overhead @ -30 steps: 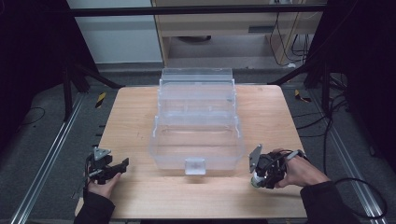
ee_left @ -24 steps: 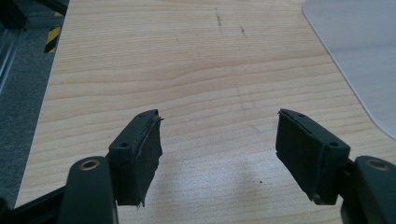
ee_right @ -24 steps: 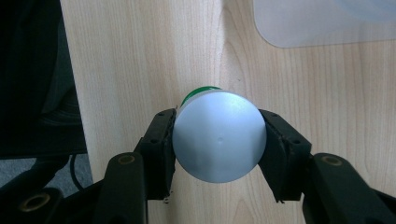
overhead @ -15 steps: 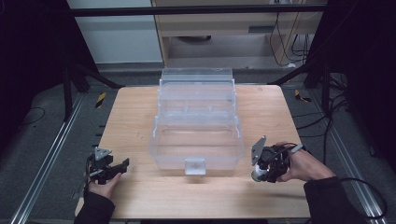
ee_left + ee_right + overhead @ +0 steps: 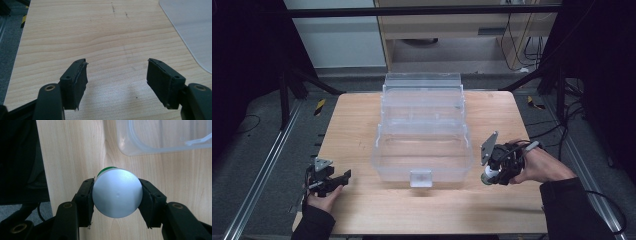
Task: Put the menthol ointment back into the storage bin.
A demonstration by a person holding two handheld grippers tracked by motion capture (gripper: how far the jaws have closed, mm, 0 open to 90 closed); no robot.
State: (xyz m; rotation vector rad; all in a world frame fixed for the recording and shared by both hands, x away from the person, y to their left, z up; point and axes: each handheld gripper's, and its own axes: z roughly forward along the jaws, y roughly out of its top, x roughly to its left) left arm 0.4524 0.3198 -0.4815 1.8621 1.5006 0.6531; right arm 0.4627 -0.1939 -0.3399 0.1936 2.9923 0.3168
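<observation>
The right claw [image 5: 117, 195] squeezes a small round can [image 5: 117, 196] with a shiny grey end and a bit of green, at about 4 o'clock on the table [image 5: 362, 120], beside the clear box [image 5: 422, 145]. It looks light, hard and slippery, so grab its round sides. The left claw [image 5: 120, 75] is wide open, holding nothing

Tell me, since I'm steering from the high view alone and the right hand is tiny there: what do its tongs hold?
Observer: The right tongs are shut on a round white container with a green rim behind its flat end.
Operator: And the left tongs?
Observer: The left tongs stand open, nothing between them, above bare table.
Operator: Is the container clear of the box?
Observer: Yes, the clear box lies ahead, apart from it.
</observation>
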